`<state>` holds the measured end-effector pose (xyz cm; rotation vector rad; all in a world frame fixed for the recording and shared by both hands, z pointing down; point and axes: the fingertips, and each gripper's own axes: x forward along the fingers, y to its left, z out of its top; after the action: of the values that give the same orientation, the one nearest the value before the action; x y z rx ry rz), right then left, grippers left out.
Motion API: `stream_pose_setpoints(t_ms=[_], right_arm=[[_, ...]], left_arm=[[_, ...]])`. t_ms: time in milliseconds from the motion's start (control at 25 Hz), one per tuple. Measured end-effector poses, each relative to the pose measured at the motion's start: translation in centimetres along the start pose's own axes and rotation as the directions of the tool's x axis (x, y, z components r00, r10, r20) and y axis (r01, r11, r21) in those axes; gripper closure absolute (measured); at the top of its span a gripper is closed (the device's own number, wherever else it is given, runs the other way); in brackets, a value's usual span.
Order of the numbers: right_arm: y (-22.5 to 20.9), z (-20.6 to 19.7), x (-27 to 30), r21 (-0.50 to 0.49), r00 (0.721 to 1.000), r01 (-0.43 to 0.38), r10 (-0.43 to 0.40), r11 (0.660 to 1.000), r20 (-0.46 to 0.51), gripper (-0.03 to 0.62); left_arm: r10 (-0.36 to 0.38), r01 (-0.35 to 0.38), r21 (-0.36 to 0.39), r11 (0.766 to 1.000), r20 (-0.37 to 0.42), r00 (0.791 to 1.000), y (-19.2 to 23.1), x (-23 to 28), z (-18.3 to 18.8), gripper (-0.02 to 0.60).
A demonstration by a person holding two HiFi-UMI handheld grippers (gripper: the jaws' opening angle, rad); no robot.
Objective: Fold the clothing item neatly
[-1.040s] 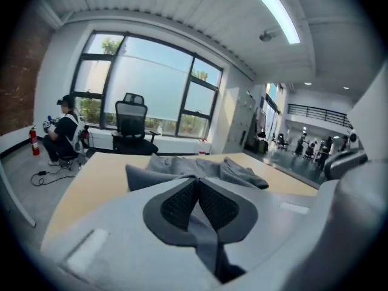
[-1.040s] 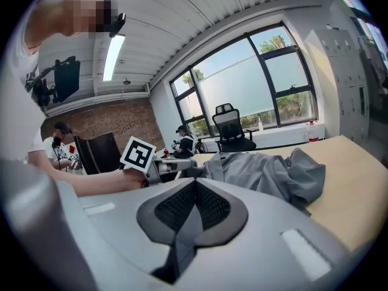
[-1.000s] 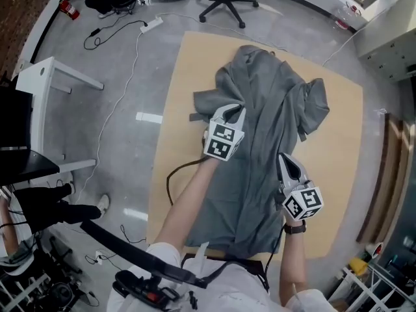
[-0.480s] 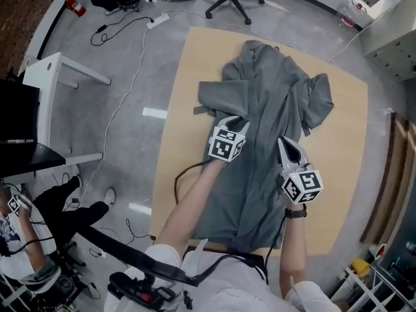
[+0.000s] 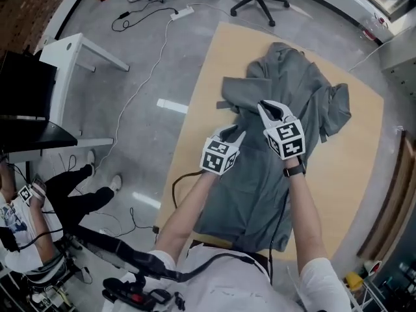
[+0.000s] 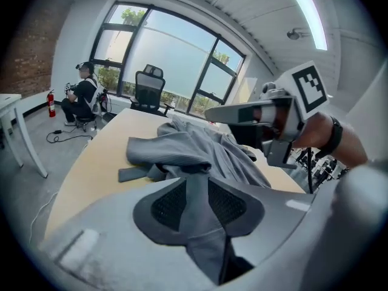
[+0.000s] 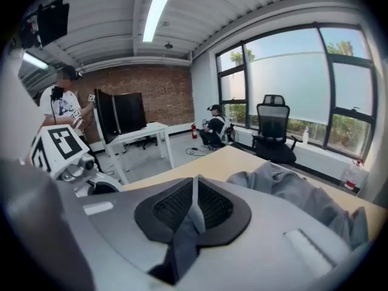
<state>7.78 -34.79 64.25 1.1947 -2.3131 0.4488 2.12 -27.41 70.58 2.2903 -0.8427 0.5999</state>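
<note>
Both grippers have shifted. The right gripper [image 5: 268, 107] has swung from the garment's [image 5: 296, 77] right side to its middle, near the folded sleeve. The left gripper [image 5: 233, 134] sits close beside it at the garment's left edge. The grey garment lies spread on the table [image 5: 354, 174]. The left jaws have just been opening and stand apart, with cloth loose between them. The right jaws have just begun easing apart and are nearly together on a thin fold of cloth.

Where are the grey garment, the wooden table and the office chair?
grey garment [image 5: 302, 90], head view, its upper body panel.
wooden table [image 5: 335, 174], head view, bare top beside the garment.
office chair [image 6: 149, 88], left gripper view, its backrest.
</note>
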Motion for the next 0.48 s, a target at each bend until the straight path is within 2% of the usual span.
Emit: stream_pose_setpoints(t_ms=[120, 240, 360, 480], right_arm=[[2.5, -0.3, 5.7, -0.083, 0.995, -0.070, 0.064, 0.994, -0.076, 0.555], [4.3, -1.7, 10.8, -0.155, 0.976, -0.118, 0.086, 0.981, -0.199, 0.474], [5.3, -3.1, 15.2, -0.210, 0.953, -0.139, 0.073, 0.968, -0.295, 0.439], [5.2, -4.9, 19.1, -0.251, 0.922, -0.124, 0.017, 0.960, -0.387, 0.436]], left_arm=[[0.044, -0.044, -0.031, 0.999, 0.014, 0.999, 1.9, -1.8, -0.6, 0.465], [0.078, -0.077, -0.058, 0.995, 0.013, 0.997, 3.4, -3.3, -1.5, 0.465], [0.105, -0.105, -0.068, 0.992, 0.008, 0.994, 4.5, -4.7, -2.2, 0.465], [0.128, -0.127, -0.076, 0.989, 0.013, 0.992, 5.3, -6.2, -2.2, 0.465]])
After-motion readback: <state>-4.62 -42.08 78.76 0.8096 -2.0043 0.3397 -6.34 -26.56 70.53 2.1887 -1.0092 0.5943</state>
